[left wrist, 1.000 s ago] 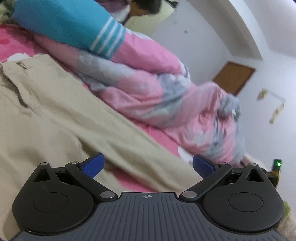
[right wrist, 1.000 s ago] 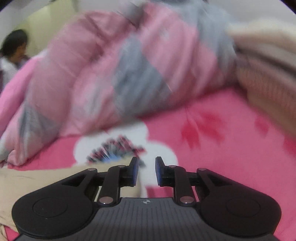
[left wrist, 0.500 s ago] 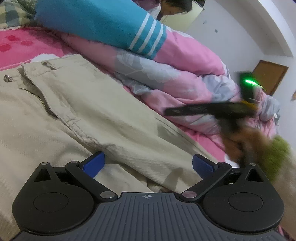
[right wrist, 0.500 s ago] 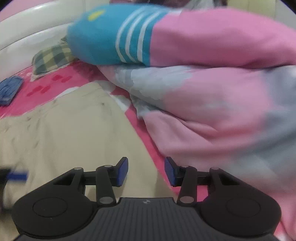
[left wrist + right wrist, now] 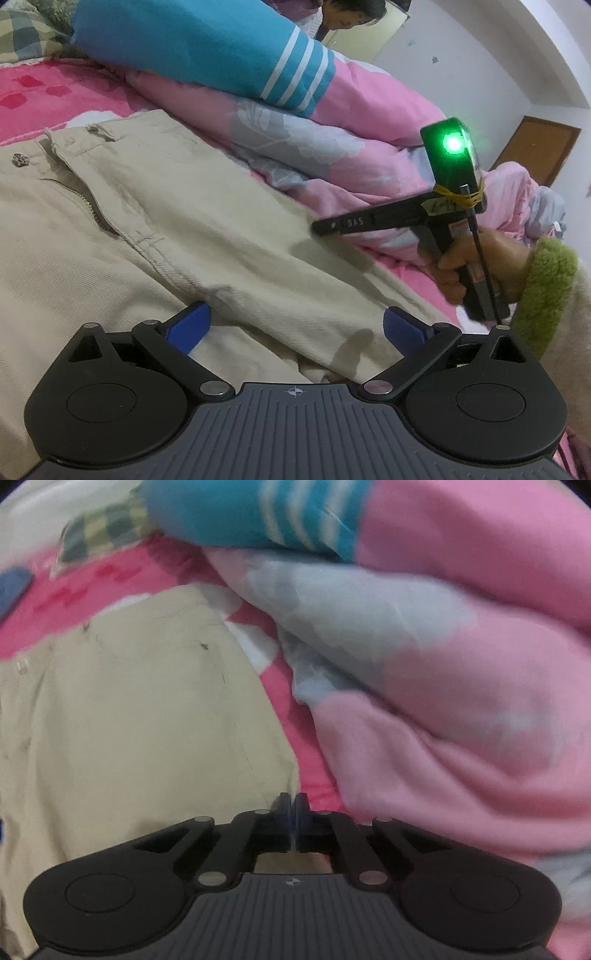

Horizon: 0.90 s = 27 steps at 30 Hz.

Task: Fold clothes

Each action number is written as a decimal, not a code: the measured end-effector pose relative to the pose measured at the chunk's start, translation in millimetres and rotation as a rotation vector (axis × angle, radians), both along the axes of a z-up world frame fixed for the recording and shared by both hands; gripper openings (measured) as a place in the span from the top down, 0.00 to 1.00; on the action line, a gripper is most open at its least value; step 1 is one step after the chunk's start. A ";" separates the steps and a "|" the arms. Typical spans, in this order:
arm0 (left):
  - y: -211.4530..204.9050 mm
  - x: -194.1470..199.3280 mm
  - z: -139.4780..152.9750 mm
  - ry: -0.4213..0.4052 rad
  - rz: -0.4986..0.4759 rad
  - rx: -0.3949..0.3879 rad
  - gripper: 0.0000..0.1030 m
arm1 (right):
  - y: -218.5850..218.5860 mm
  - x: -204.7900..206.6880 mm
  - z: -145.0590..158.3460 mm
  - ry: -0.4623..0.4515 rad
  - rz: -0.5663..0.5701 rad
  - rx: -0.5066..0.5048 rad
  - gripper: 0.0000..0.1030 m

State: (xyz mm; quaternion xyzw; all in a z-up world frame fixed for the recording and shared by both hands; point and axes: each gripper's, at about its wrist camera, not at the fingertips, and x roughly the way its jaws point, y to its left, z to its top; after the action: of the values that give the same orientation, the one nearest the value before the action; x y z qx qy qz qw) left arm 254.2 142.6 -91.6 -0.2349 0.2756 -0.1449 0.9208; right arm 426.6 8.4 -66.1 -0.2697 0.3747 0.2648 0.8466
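Note:
Beige trousers (image 5: 184,221) lie flat on the pink bed sheet (image 5: 55,96), with the zip and waist button at the left. My left gripper (image 5: 295,326) hovers open just over one trouser leg, its blue pads wide apart with nothing between them. My right gripper (image 5: 321,227), held by a hand (image 5: 480,258) in a green cuff, reaches in from the right to the trousers' far side edge. In the right wrist view the right gripper (image 5: 293,808) is shut at the side edge of the trousers (image 5: 129,720), apparently pinching the cloth.
A bunched pink and grey duvet (image 5: 332,147) runs along the trousers' far side, with a blue striped pillow (image 5: 203,48) on top. It fills the right of the right wrist view as the duvet (image 5: 443,664). A person (image 5: 351,14) stands behind the bed. A plaid cushion (image 5: 103,531) lies at the headboard.
My right gripper swung from the duvet end of the bed to the trousers' side edge, and its jaws closed. It entered the left wrist view. The left gripper dipped towards the waistband, then held still.

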 end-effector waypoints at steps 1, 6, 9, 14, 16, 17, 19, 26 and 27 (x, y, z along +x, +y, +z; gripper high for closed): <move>0.2 -0.1 0.0 0.000 0.000 0.000 0.02 | 2.3 -1.4 2.2 -0.051 0.006 -0.034 0.99; -1.3 -0.1 0.4 0.003 -0.001 0.019 0.02 | 3.4 22.9 -5.3 -0.111 -0.026 -0.080 1.00; -2.5 -0.7 0.4 0.004 -0.002 0.034 0.02 | 5.6 27.9 -27.8 -0.150 -0.018 -0.107 0.99; -0.2 -0.6 1.9 0.006 0.001 0.022 0.02 | 0.3 15.2 -11.5 -0.185 -0.025 -0.096 0.98; -0.5 -0.4 1.7 0.008 0.003 0.021 0.02 | -2.2 3.4 9.3 -0.208 -0.031 -0.046 0.97; -0.9 -0.6 1.8 0.009 0.004 0.022 0.02 | -1.0 1.2 16.7 -0.193 -0.020 -0.003 0.97; -1.7 -1.1 2.0 0.010 0.006 0.025 0.02 | 3.5 -0.5 29.2 -0.144 0.003 0.088 0.97; -1.6 -3.0 1.7 0.007 0.008 0.024 0.02 | 65.1 47.7 0.2 0.153 0.088 0.229 0.97; -2.3 -3.0 1.6 0.007 0.009 0.028 0.02 | 71.8 57.0 -5.8 0.160 0.069 0.252 0.98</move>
State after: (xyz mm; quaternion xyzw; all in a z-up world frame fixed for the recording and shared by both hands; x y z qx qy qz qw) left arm 251.2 140.3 -90.0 -0.2235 0.2798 -0.1362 0.9237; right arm 483.6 80.2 -71.9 -0.1521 0.3953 0.3592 0.8316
